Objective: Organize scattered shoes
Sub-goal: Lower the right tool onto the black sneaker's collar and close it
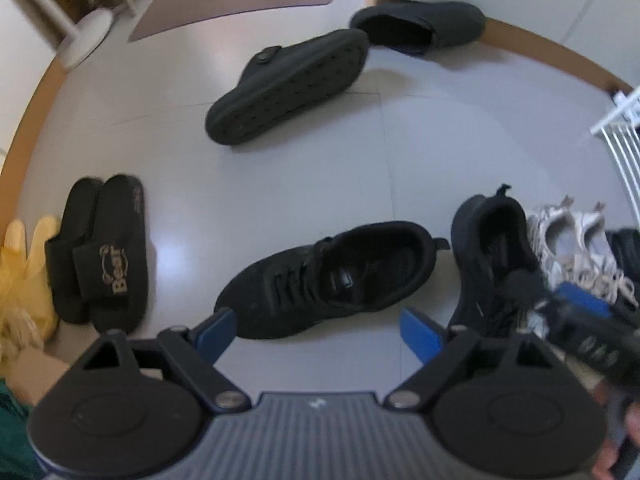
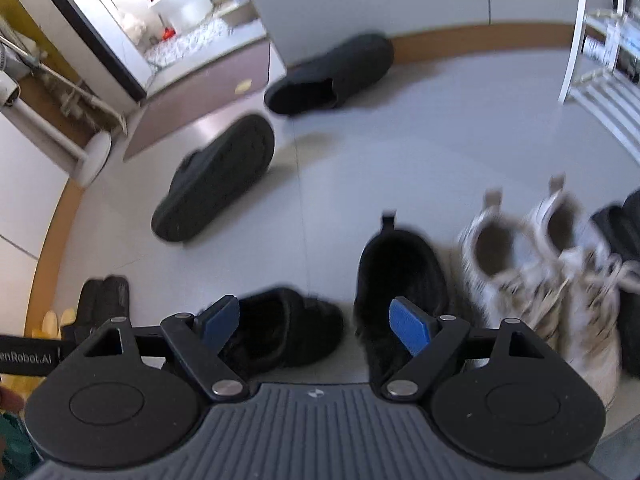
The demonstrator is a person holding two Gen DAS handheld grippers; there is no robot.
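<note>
Grey tile floor (image 1: 280, 184), shoes scattered. Left gripper (image 1: 320, 326) jaws spread wide, nothing clamped; black sneaker (image 1: 328, 280) lies just beyond them, toe by the left-side pad, not touching. Second sneaker (image 1: 492, 256) sits past the other pad, beige pair (image 1: 576, 248) beyond it. Black slides (image 1: 100, 252) well off on the toe side. Further out: a clog (image 1: 288, 88) tipped sole-up, another clog (image 1: 420, 26) upright at the wall. Right gripper (image 2: 316, 330) jaws also wide and empty, above both sneakers: one (image 2: 280, 328) behind one pad, one (image 2: 400, 276) behind the other. White rack (image 2: 600, 92) far off, past the beige pair.
</note>
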